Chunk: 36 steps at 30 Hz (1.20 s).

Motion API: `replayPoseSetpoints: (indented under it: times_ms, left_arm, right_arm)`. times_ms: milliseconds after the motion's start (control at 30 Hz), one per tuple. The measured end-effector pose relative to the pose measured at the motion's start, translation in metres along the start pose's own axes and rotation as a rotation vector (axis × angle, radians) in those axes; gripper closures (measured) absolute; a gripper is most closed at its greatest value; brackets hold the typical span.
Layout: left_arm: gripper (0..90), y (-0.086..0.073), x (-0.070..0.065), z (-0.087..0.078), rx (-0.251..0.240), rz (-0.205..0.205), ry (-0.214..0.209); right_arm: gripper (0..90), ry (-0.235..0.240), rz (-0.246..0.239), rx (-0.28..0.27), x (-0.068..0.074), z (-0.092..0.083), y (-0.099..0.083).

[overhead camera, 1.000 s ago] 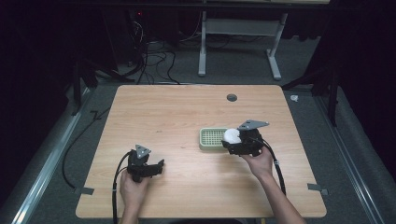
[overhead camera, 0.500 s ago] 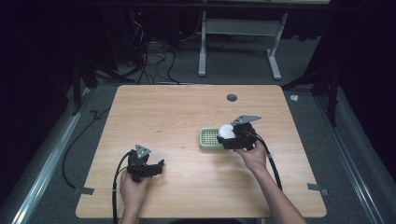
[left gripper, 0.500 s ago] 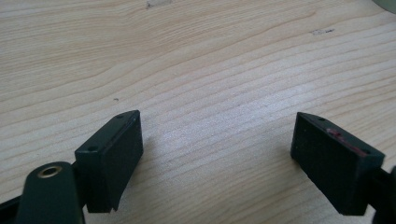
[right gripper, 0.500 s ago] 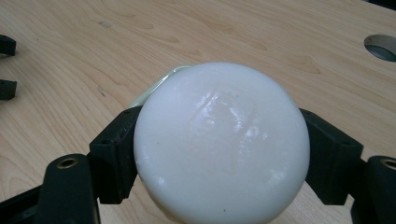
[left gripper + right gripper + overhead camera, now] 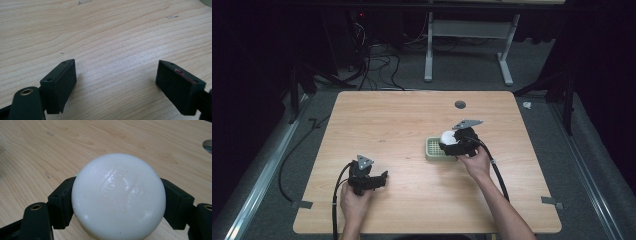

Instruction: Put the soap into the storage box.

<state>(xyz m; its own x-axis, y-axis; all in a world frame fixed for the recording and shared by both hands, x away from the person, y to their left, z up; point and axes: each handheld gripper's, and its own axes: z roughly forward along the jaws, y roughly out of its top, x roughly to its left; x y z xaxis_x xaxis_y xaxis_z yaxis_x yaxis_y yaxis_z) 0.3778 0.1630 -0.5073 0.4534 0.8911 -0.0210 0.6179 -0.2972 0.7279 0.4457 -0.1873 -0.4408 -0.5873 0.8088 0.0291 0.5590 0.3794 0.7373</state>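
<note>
- Pale wood-grain table point(image 5: 402, 125) under me, dark room all around it, cables and a white metal frame point(image 5: 464, 47) on the grey floor beyond the far edge.
- Nearest to me, my left gripper point(image 5: 371, 181) sits low over the near-left part of the table, jaws spread wide with nothing between them; in the left gripper view point(image 5: 117, 82) I see bare wood between the two black pads.
- Further out and to the right, my right gripper point(image 5: 451, 144) has its jaws clamped on a round white soap bar point(image 5: 118, 196), pads pressing it on both sides.
- That soap point(image 5: 448, 137) hangs right over the small green slotted soap dish point(image 5: 432, 148) near the middle of the table; whether it touches the dish I can't tell.
- Beyond that, a dark round grommet point(image 5: 460, 104) sits near the table's far edge.
</note>
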Motion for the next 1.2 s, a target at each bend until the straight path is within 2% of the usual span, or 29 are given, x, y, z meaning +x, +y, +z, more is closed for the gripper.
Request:
replayPoseSetpoints:
  times_ms: [300,900,1200]
  left_arm:
    - [17.3,0.000,0.000,0.000,0.000,0.000,0.000]
    - [17.3,0.000,0.000,0.000,0.001,0.000,0.001]
    - [17.3,0.000,0.000,0.000,0.001,0.000,0.001]
  right_arm:
    - [24.7,0.000,-0.009,0.043,0.002,0.019,0.002]
    - [24.6,-0.022,0.007,0.100,-0.002,0.039,-0.006]
    - [24.6,-0.020,0.008,0.116,-0.002,0.043,-0.008]
